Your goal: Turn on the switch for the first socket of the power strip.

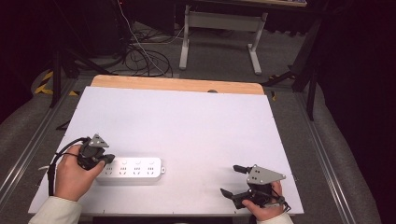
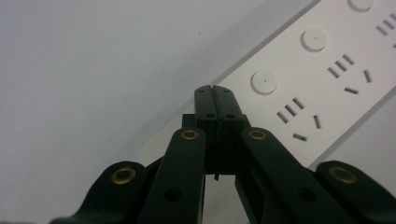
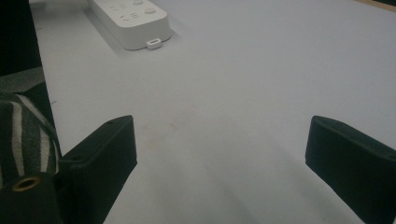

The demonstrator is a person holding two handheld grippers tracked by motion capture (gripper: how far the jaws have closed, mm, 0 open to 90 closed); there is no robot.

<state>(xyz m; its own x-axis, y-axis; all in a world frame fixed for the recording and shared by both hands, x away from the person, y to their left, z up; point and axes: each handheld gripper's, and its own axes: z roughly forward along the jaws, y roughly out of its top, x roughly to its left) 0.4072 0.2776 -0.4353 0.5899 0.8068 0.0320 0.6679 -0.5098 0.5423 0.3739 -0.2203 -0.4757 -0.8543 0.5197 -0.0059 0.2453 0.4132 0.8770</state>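
White power strip [image 1: 133, 171] under left gripper [image 1: 108, 158]

Probably lab, floor cables [image 1: 140, 58], tripod legs [image 1: 70, 70]

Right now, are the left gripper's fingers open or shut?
Shut. The left gripper has its fingers pressed together, nothing between them, tips over the white power strip.

Power strip [image 1: 133, 170] sole obstacle (near left edge); white tabletop [image 1: 187, 126] open elsewhere.
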